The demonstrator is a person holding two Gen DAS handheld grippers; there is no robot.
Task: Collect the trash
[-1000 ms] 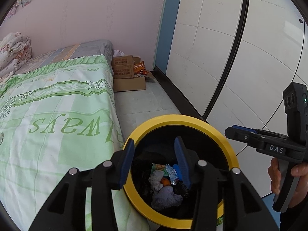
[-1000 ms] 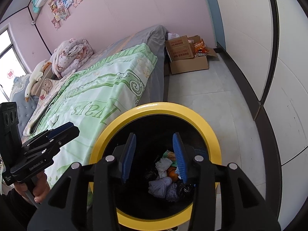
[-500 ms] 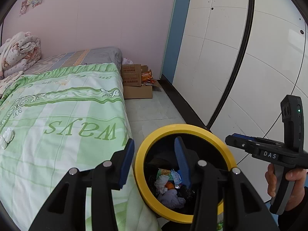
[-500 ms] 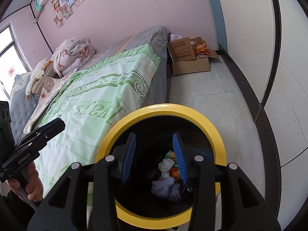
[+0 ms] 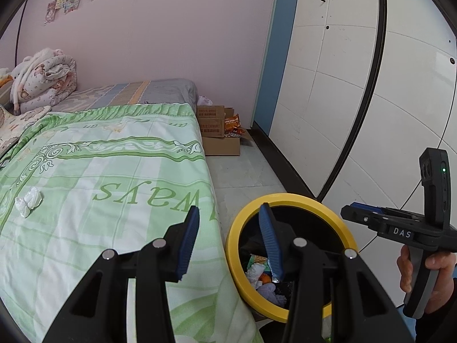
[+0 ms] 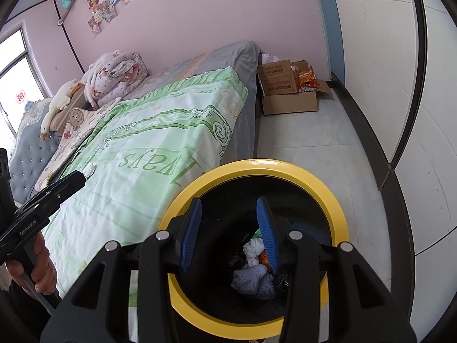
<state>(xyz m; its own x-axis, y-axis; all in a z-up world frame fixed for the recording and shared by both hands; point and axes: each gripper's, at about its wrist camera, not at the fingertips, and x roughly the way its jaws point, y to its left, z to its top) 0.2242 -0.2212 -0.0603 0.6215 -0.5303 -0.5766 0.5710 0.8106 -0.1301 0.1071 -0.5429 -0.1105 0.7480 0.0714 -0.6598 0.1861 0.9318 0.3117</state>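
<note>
Partly hidden trash [image 6: 254, 277] deep in yellow-rimmed bin [image 6: 331, 197], left gripper [image 5: 228, 240] and right gripper [image 6: 230, 234] both released, empty.

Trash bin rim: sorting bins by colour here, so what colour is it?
Yellow; the bin's rim shows best in the right wrist view.

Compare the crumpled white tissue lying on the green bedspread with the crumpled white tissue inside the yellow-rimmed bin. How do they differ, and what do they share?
The tissue on the bedspread lies alone on open fabric; the tissue in the bin sits packed among other rubbish. The tissue on the bedspread is uncollected, out on the green bedspread; the tissue in the bin is already down inside the yellow-rimmed bin. Both are white and crumpled.
</note>
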